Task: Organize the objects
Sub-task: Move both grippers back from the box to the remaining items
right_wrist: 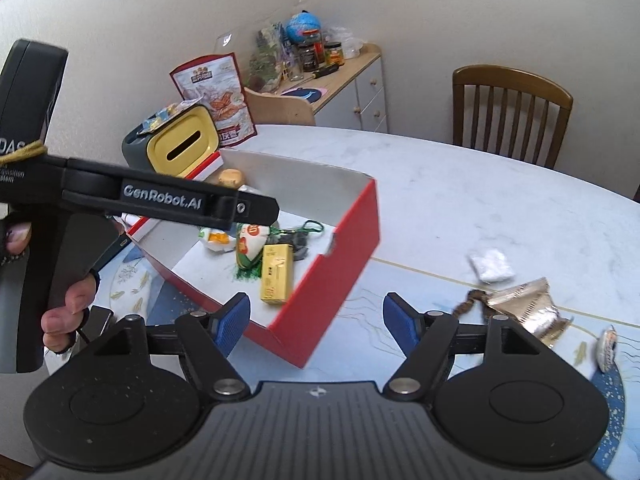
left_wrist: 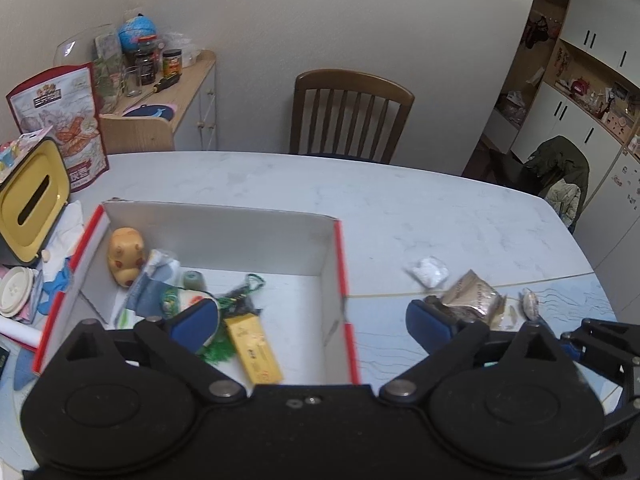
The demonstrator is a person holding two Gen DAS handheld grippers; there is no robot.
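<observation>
With both the left gripper and right gripper released and empty, approach the foil packet near the table's right edge squarely, then carry it over the box wall.

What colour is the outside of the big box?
Red outside, white inside. The box shows it best in the right wrist view.

Matt cardboard box, crinkled foil packet

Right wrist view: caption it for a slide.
Open right gripper hovers beside the red box holding a yellow carton; foil packet remains on the table.
</observation>
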